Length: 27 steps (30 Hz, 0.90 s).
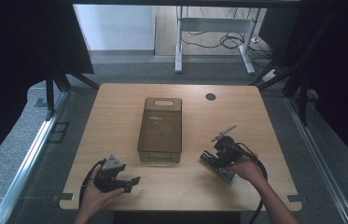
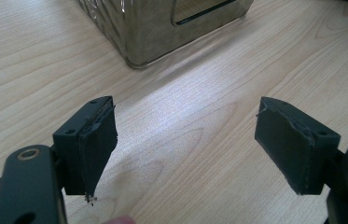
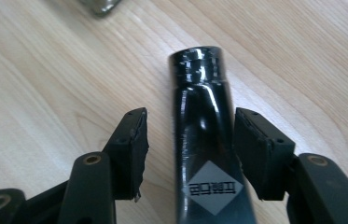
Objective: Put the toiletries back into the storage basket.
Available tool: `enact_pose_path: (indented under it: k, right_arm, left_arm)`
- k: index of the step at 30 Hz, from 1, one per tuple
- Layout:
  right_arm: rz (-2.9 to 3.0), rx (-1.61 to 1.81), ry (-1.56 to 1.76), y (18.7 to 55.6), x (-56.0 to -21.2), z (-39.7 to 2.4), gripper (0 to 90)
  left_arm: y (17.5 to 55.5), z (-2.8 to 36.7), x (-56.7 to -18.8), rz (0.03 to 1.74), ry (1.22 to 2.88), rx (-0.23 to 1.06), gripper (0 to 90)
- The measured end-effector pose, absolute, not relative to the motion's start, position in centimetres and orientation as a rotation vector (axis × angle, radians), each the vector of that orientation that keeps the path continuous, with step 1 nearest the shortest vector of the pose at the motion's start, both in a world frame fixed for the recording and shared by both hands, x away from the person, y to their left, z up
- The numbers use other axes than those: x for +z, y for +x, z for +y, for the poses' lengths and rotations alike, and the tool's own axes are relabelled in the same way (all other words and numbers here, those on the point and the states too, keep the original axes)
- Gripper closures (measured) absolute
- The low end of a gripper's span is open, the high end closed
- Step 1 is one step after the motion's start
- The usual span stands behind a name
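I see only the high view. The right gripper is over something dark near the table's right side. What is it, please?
Observer: A glossy black plastic tube with a round cap. It lies on the wooden table, at the right gripper, between its jaws.
Operator: Do the jaws press on it?
Observer: No. One pad stands clearly apart from the tube, so this gripper is open.
Operator: And the left gripper?
Observer: The left gripper is wide open, with bare table between its jaws. It faces a corner of the smoky translucent plastic box.
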State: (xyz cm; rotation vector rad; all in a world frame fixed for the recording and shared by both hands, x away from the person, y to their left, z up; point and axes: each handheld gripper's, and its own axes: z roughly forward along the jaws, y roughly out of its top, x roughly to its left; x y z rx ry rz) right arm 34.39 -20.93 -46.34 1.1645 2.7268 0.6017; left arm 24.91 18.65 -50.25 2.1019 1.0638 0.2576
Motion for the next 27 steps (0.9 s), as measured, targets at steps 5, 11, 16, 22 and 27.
enact_pose_path:
  k: [5, 11, 16, 22, 27]
  right_arm:
    - [2.72, 0.576, 1.182, 34.8, -46.6, -21.2, 43.2]
    - [2.712, 0.523, 1.231, 35.3, -47.3, -21.5, 38.8]
    - [2.723, 0.489, 1.225, 35.5, -47.8, -21.1, 37.1]
    - [2.749, 0.44, 1.218, 35.6, -48.6, -20.3, 35.7]
    - [2.762, 0.415, 1.214, 35.8, -49.1, -20.1, 35.7]
  left_arm:
    - [24.9, 18.6, -50.3, 1.064, 2.102, 0.256, 21.1]
    - [25.0, 18.6, -50.4, 1.06, 2.112, 0.249, 21.0]
    - [25.0, 18.7, -50.4, 1.06, 2.111, 0.247, 21.0]
    - [25.0, 18.8, -50.3, 1.059, 2.109, 0.251, 20.9]
    - [25.0, 18.8, -50.3, 1.059, 2.109, 0.251, 20.9]
